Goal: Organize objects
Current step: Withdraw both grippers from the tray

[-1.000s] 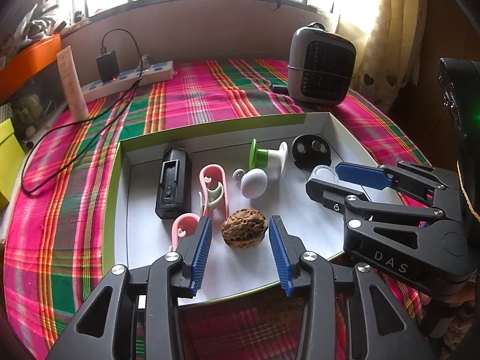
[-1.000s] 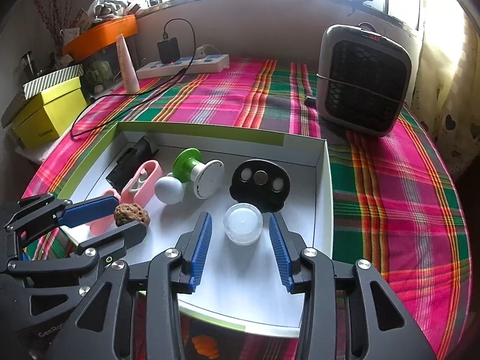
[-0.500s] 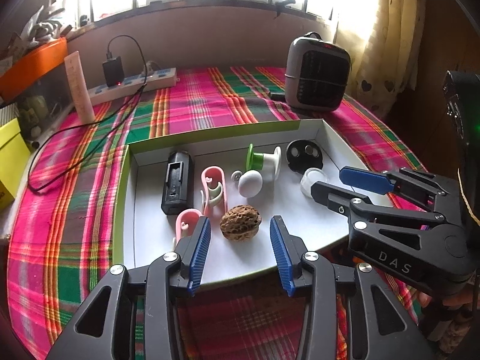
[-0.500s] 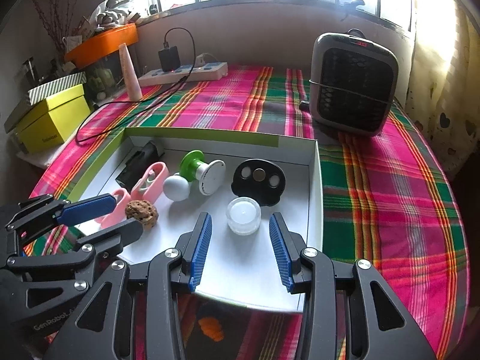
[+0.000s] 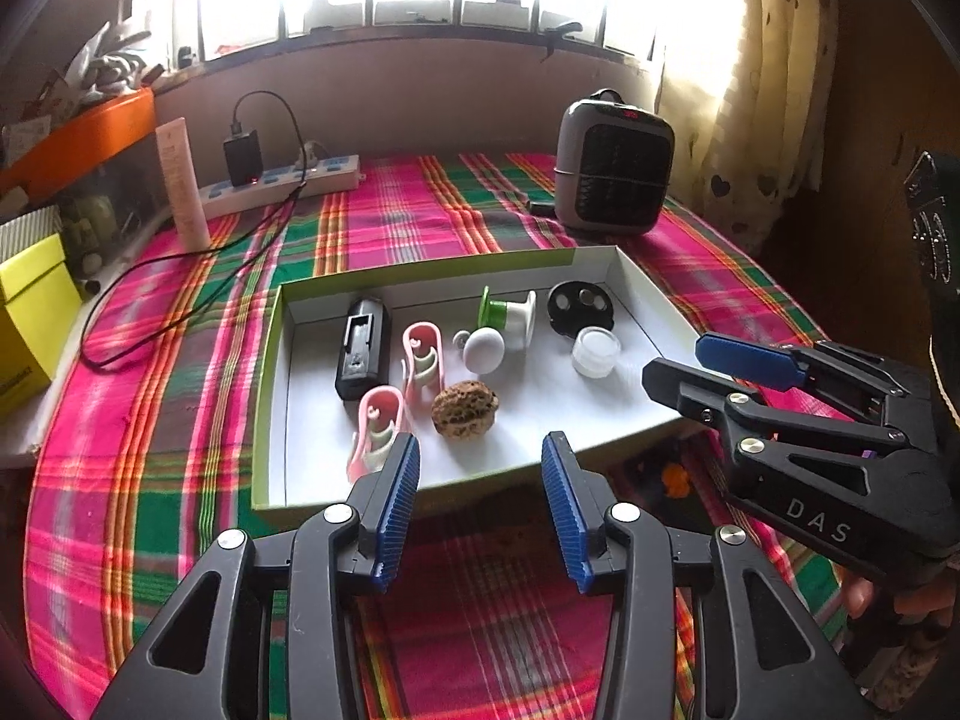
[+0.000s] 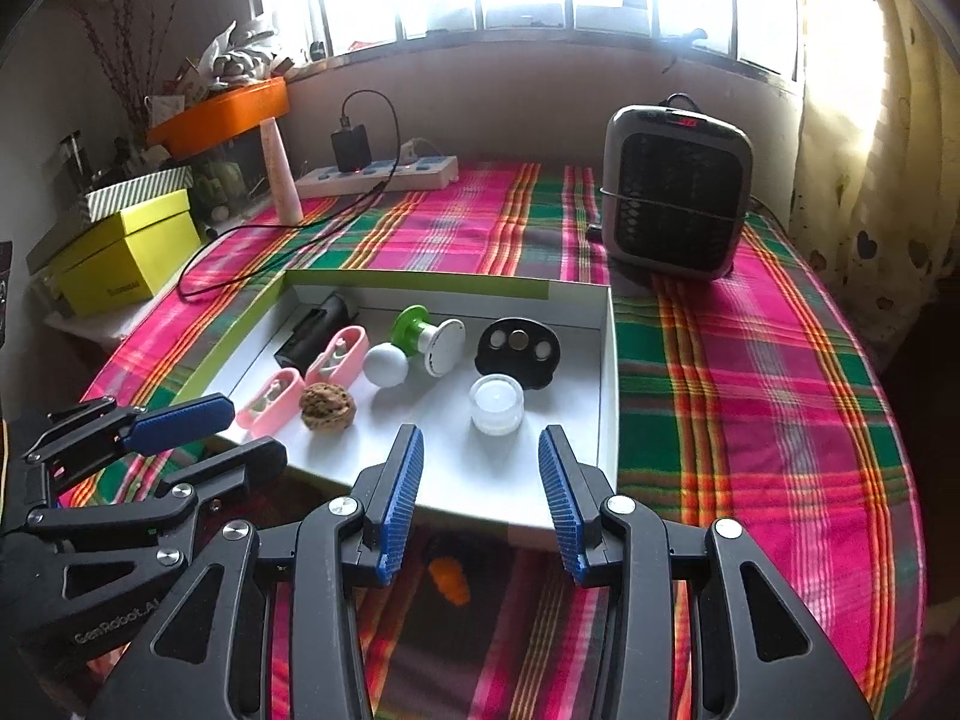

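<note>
Plaid cloth in pink, green and orange covers the table (image 5: 420, 228), which stands below a bright window. On it lies a shallow white tray (image 5: 270, 396) with a green rim. The tray holds a walnut (image 5: 465, 408), two pink clips (image 5: 423, 360), a black box (image 5: 360, 354), a white ball (image 5: 485, 349), a green-and-white spool (image 5: 507, 315), a black disc with holes (image 5: 579, 306) and a small clear jar (image 5: 594, 351).

Left hand-held gripper (image 5: 480, 492): level, pointing at the tray's near edge, jaws spread wide and empty, with the walnut just beyond the blue pads. Right hand-held gripper (image 6: 480, 486): same attitude, jaws spread and empty, with the jar lying just ahead. Each tool appears side-on in the other's view, hovering at the tray's near corners (apart from the contents).

Background: a grey heater (image 6: 675, 204), a power strip (image 6: 378, 171) with a charger plugged in, and a yellow box (image 6: 120, 258). Window glare washes out the sill. The far clip's inner parts are hard to make out.
</note>
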Demonstrator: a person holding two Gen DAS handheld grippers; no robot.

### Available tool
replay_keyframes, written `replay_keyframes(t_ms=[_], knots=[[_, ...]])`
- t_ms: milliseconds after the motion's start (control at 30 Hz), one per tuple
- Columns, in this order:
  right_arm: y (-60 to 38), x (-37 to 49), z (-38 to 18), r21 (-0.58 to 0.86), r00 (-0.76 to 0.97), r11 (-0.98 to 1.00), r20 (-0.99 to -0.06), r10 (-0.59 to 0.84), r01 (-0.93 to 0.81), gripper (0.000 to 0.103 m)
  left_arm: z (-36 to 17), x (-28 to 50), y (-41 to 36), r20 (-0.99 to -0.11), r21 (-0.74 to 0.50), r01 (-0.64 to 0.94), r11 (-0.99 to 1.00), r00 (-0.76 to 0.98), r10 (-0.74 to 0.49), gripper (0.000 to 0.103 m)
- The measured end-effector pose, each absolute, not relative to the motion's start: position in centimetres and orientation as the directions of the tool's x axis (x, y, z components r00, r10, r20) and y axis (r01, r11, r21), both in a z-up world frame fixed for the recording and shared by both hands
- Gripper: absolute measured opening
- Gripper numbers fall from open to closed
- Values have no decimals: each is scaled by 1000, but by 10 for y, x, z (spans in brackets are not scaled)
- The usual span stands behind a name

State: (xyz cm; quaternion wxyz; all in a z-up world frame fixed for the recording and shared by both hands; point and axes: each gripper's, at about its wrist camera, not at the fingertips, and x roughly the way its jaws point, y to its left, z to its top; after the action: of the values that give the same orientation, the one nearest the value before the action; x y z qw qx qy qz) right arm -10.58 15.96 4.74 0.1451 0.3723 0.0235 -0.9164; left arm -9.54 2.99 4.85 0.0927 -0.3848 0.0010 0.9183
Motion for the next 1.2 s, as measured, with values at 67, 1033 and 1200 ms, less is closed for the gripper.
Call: replay_keyframes(t_ms=[67, 1033, 1200], knots=[[160, -101, 48, 61, -685, -958, -686, -245, 281, 42, 48, -90, 30, -706, -70, -174, -982, -687, 172, 41], [166, -65, 12, 67, -621, -967, -755, -209, 245, 48, 20, -49, 17, -728, -165, -193, -967, -638, 251, 43], [161, -74, 8, 64, -602, -962, -769, -218, 267, 48, 17, -55, 17, -736, -166, -178, -970, -633, 242, 44]])
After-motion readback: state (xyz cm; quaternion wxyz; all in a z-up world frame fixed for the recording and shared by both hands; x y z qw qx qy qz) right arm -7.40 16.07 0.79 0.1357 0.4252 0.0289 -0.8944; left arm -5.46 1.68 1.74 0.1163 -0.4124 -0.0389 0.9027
